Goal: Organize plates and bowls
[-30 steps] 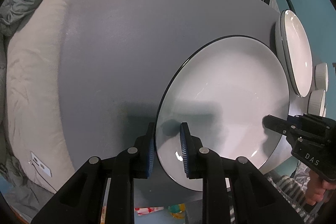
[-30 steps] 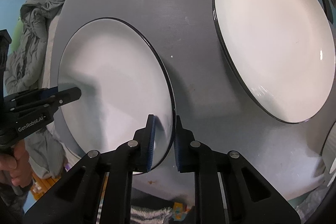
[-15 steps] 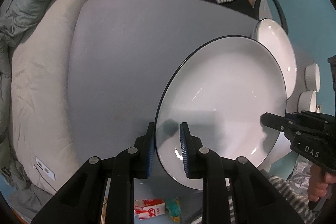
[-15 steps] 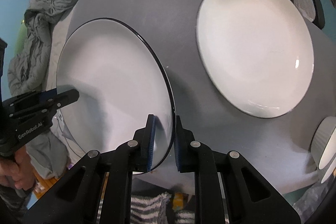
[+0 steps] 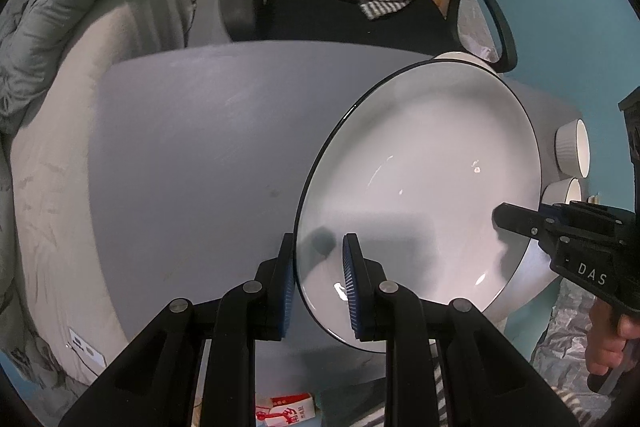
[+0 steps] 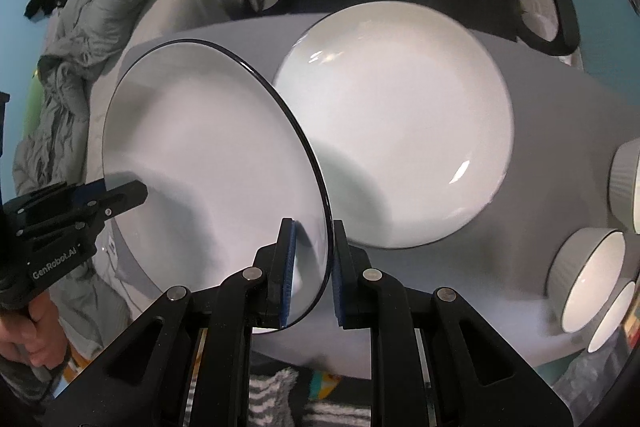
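Observation:
A large white plate with a dark rim (image 5: 420, 179) hangs in the air above the grey table (image 5: 192, 155), held at both sides. My left gripper (image 5: 318, 275) is shut on its left rim. My right gripper (image 6: 312, 267) is shut on the opposite rim of that same plate (image 6: 208, 155). Each gripper shows in the other's view: the right gripper (image 5: 516, 219) at the plate's far edge, the left gripper (image 6: 128, 195) likewise. A second white plate (image 6: 400, 131) lies flat on the table, partly under the raised one. Three ribbed white bowls (image 6: 588, 279) stand at the right.
A black office chair (image 5: 360, 11) with striped cloth stands behind the table. A beige sofa with a grey duvet (image 5: 48, 75) runs along the left. A person's hand (image 5: 612, 343) grips the right handle. A carton (image 5: 286, 411) lies on the floor.
Both grippers have lifted the held plate and carried it to the right, over the edge of the second plate. The table now looks smaller and further below.

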The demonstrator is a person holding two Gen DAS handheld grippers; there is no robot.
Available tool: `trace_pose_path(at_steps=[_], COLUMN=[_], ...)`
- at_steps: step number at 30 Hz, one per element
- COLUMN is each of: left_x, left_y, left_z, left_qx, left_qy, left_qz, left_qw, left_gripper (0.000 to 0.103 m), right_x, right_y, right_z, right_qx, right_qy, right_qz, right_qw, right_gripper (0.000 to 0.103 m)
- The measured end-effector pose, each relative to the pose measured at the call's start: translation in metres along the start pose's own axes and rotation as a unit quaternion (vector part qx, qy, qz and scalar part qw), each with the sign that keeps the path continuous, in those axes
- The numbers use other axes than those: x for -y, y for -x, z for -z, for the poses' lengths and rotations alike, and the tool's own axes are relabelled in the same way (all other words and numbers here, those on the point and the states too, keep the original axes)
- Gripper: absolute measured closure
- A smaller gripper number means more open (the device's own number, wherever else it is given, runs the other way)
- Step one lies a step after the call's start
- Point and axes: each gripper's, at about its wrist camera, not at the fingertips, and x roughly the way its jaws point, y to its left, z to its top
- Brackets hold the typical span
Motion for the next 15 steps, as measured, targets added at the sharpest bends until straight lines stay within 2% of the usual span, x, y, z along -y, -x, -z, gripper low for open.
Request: trace_pose_path(at_steps=[7, 15], left_x=[0.018, 0.033], left_y=[-0.010, -0.026], left_z=[-0.028, -0.051], left_qx=[0.000, -0.007], left_qy=[-0.009, -0.008], left_qz=[0.006, -0.002], left_qw=[0.9999, 0.9999], left_gripper=[0.081, 0.081], right_x=[0.040, 0.064], right_y=[0.012, 0.010], right_z=[-0.014, -0.029], right_qx=[0.005, 0.003], right_qy=[-0.025, -0.030], right_qz=[-0.005, 0.002], right_qw=[1.000, 1.000], right_gripper=[0.087, 0.086])
